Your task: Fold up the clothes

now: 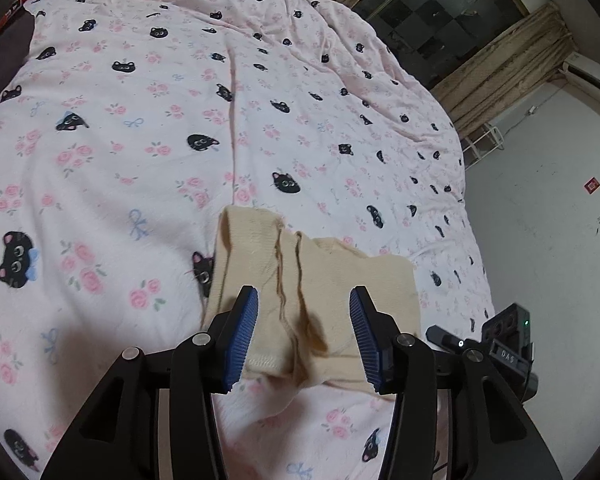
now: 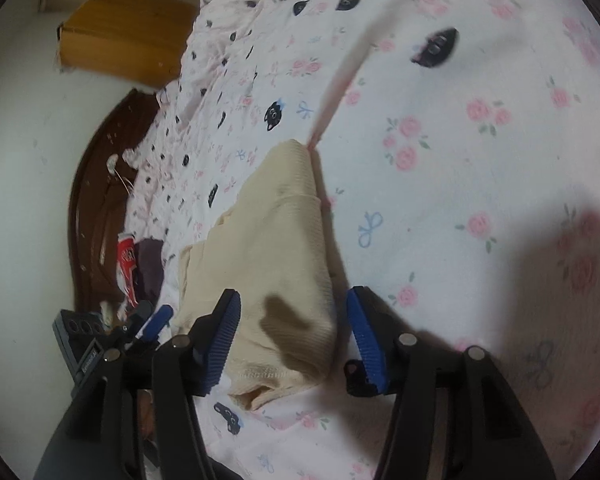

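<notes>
**Cream garment: folded small, both grippers standing free of it**

Item: cream knit garment (image 1: 320, 280), lying on the bed. In the left wrist view it sits at lower centre of the frame, a compact squarish packet with layered edges, two raised seams running down its middle and a stitched hem at the near side. In the right wrist view the same garment (image 2: 268, 248) runs from mid-frame down to bottom centre, its folded layers stacked.

Progress, as judged: the folding looks largely done, since the piece is already doubled into a small bundle. One more fold or a tidy of the near hem may remain; that cannot be settled from these views.

Left gripper (image 1: 304, 336): lower centre, jaws moderately apart, blue pads clear of the cloth. The garment lies just beyond and beneath the gap; nothing is held.

Right gripper (image 2: 292, 332): lower centre, jaws moderately apart, straddling the near end of the garment without pinching it; nothing is held.

Support: bedspread (image 1: 140, 120), pink, printed with roses, bows and black cat faces, filling most of both frames.

Other clothes: dark and red items (image 2: 136, 268) at lower left of the right wrist view, apparently not yet folded.
</notes>
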